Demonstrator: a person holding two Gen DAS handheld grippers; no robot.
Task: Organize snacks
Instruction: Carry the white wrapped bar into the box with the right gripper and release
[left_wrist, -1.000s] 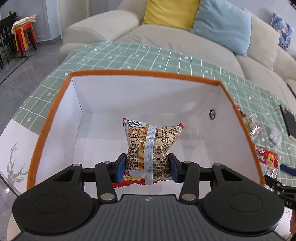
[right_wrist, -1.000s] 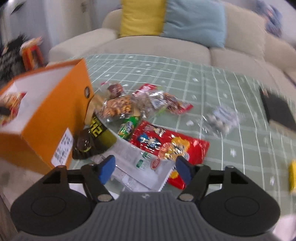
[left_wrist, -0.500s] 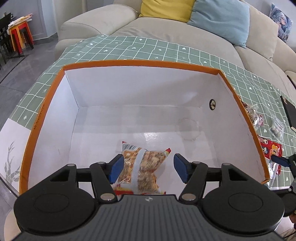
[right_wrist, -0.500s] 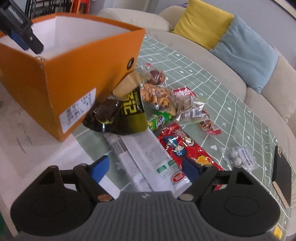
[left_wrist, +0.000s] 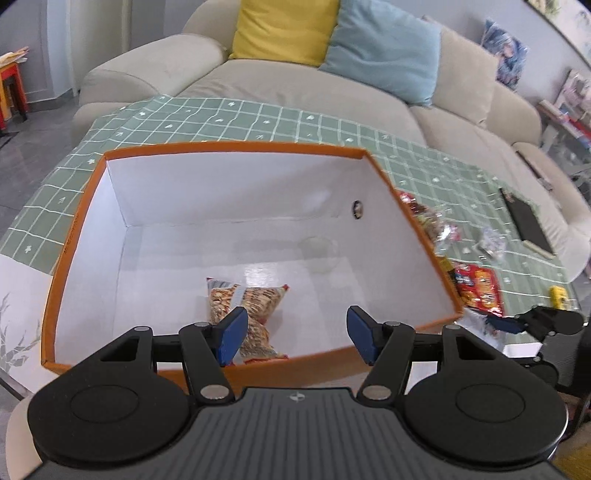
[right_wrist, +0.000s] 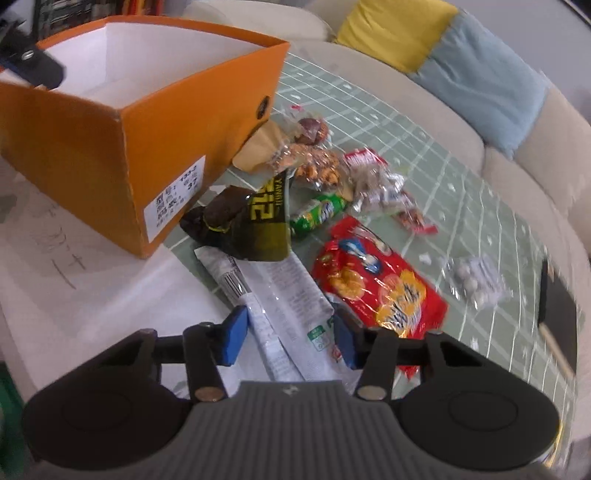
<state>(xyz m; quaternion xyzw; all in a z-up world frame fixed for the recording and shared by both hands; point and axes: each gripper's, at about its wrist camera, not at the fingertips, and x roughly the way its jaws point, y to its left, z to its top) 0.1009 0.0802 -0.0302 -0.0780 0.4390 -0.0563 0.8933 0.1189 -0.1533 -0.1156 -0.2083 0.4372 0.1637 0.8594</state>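
Observation:
An orange box (left_wrist: 66, 236) with a white inside stands on the table; it also shows in the right wrist view (right_wrist: 92, 147). An orange-patterned snack bag (left_wrist: 255, 306) lies on the box floor near the front wall. My left gripper (left_wrist: 293, 338) is open and empty above the box's front edge. My right gripper (right_wrist: 290, 338) is open around the near end of a white snack packet (right_wrist: 273, 295), one blue finger on each side of it. A black snack bag (right_wrist: 247, 221) and a red snack bag (right_wrist: 376, 280) lie beside the packet.
More snacks lie right of the box: a green roll (right_wrist: 317, 214), clear bags of nuts (right_wrist: 314, 162) and a clear bag of white balls (right_wrist: 476, 280). A black notebook (left_wrist: 528, 221) lies at the far right. A beige sofa (left_wrist: 295, 81) with cushions runs behind the green checked tablecloth (left_wrist: 221, 118).
My left gripper let go of the orange-patterned bag, which dropped to the box floor, then opened wide and pulled back. My right gripper came down over the white packet and narrowed around it.

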